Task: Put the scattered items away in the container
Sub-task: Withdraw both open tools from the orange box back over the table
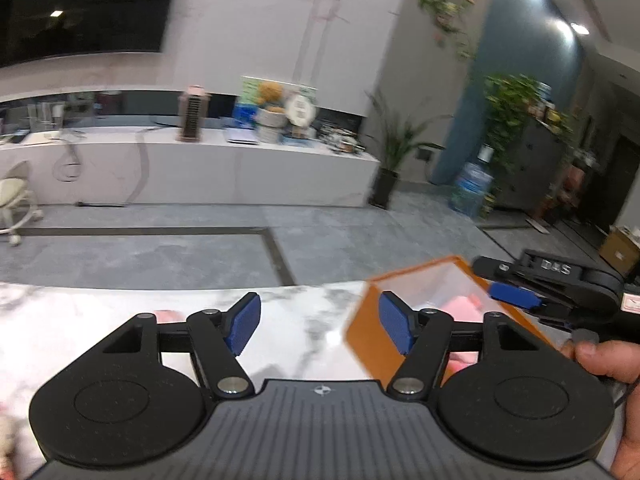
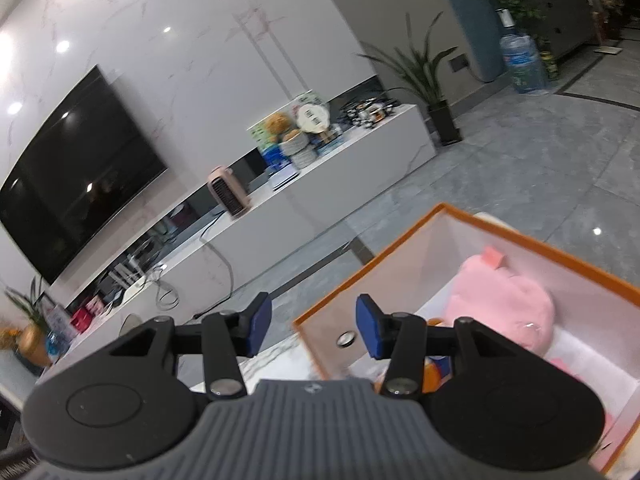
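Orange card walls marked the box (image 2: pixel 472 236) that everything had to end up in, and it lay ahead and to the right of both my grippers. My right gripper (image 2: pixel 314 326) hung spread wide and empty just over the near left corner of that box, so it was plainly the closer of the two. Inside, a pink soft toy (image 2: pixel 504 308) already rested against the white lining, with something orange and blue (image 2: pixel 436 372) half hidden behind my right finger; I could not tell what that was. My left gripper (image 1: pixel 320 322) was likewise wide apart and held nothing, poised above the white marbled table (image 1: pixel 280 320), with the box (image 1: pixel 368 332) just beside its right finger and the right gripper (image 1: pixel 516 294) visible beyond the box's far side. What mattered for the next reach was on the other side: a small pink thing (image 1: pixel 168 315) lay on the table to the left, mostly hidden behind my left finger, and a blurred pale shape (image 1: pixel 8 440) sat at the near left edge. Neither was clear enough to name or to read a long axis from. I judged that the left gripper was nearer to both, so that hand should go left for the pink thing and then carry it right to the box.
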